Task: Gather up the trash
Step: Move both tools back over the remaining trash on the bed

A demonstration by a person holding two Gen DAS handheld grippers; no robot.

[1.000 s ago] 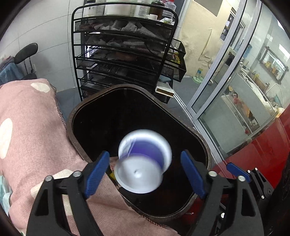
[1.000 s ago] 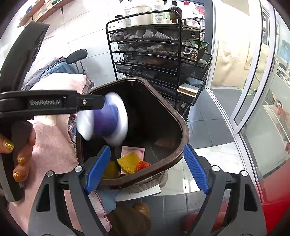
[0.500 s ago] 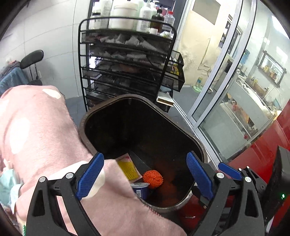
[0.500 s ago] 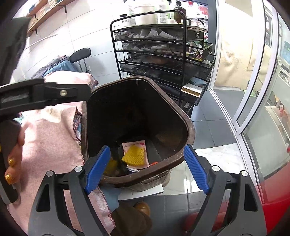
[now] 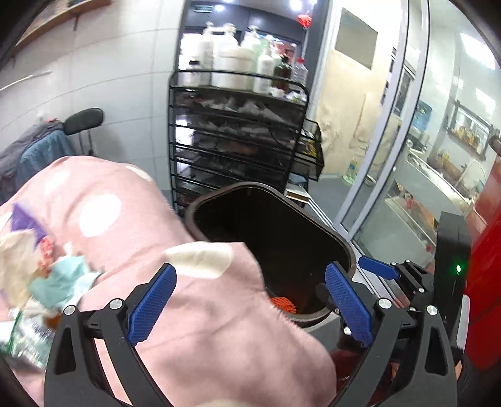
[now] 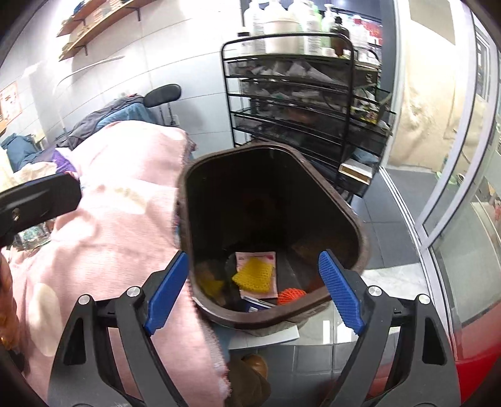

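Blue pads on my left gripper (image 5: 249,302) stand wide apart with nothing between them, and the same goes for my right gripper (image 6: 255,289): both are spread and empty.

Ahead of my right gripper sits the brown trash bin (image 6: 350,216), its near rim passing between my fingertips. Down on its floor I can see a yellow foam net (image 6: 255,275) lying on a pink-edged packet (image 6: 272,261), a second yellow piece (image 6: 211,283) to the left of it, and an orange foam net (image 6: 291,296) closer to me, just behind the near rim. A bit of blue-and-white packaging (image 6: 255,303) pokes out beside the orange net; I cannot tell what it is.

From my left gripper the same bin lies ahead and to the right, with a sliver of the orange net showing past the pink spotted cloth (image 5: 188,281) that fills the space under and between my left fingers. Off to the far left of that gripper, a blurred heap of rubbish (image 5: 47,278) rests on the cloth: pale green and cream scraps, and something clear and crinkled nearer to me.

Beyond the bin stands a black wire rack (image 6: 297,103) with white bottles (image 6: 280,23) on top. Glass doors (image 6: 457,175) run along the right of both grippers.
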